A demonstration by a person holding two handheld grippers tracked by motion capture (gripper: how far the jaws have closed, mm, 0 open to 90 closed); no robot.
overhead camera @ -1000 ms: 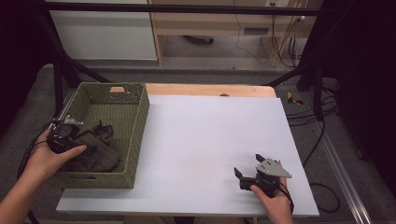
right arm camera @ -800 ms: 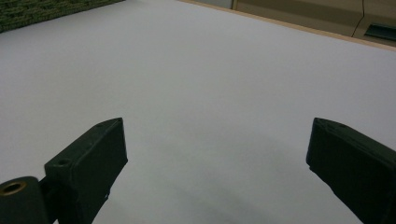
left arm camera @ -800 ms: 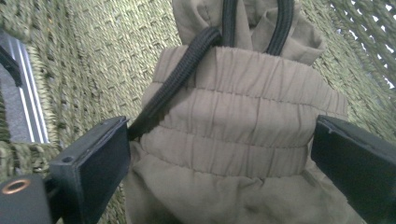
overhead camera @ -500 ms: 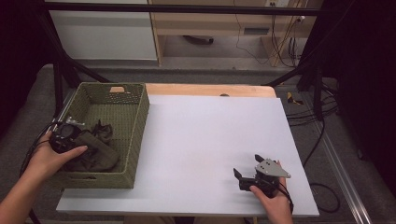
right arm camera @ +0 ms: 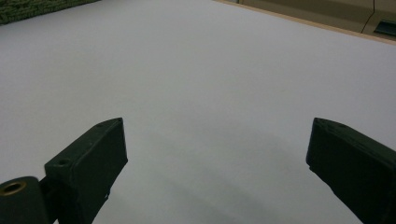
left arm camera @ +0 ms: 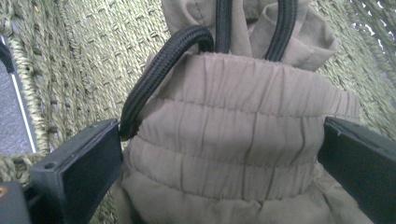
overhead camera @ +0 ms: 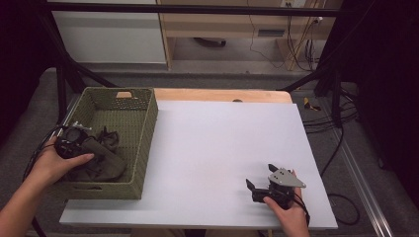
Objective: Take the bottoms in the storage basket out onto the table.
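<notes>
A khaki garment (left arm camera: 233,140) with an elastic waistband and a black drawstring (left arm camera: 159,70) lies bunched in the green woven basket (overhead camera: 148,118) at the table's left. My left gripper (left arm camera: 222,154) is down inside the basket, open, its jaws straddling the gathered waistband with the cloth touching both. From above, the left gripper (overhead camera: 96,148) sits over the garment (overhead camera: 106,165), held by a hand. My right gripper (overhead camera: 260,177) rests open near the front right of the white sheet (overhead camera: 222,143), with nothing between its jaws (right arm camera: 217,149).
The basket's woven wall (left arm camera: 84,60) stands close behind the garment. A wooden table edge (overhead camera: 222,95) shows beyond the white sheet. Cables (overhead camera: 341,113) lie on the floor at the right. A black frame bar (overhead camera: 197,9) crosses the far side.
The left hand and its gripper shifted slightly inside the basket over the garment. The right gripper has stayed where it was.
</notes>
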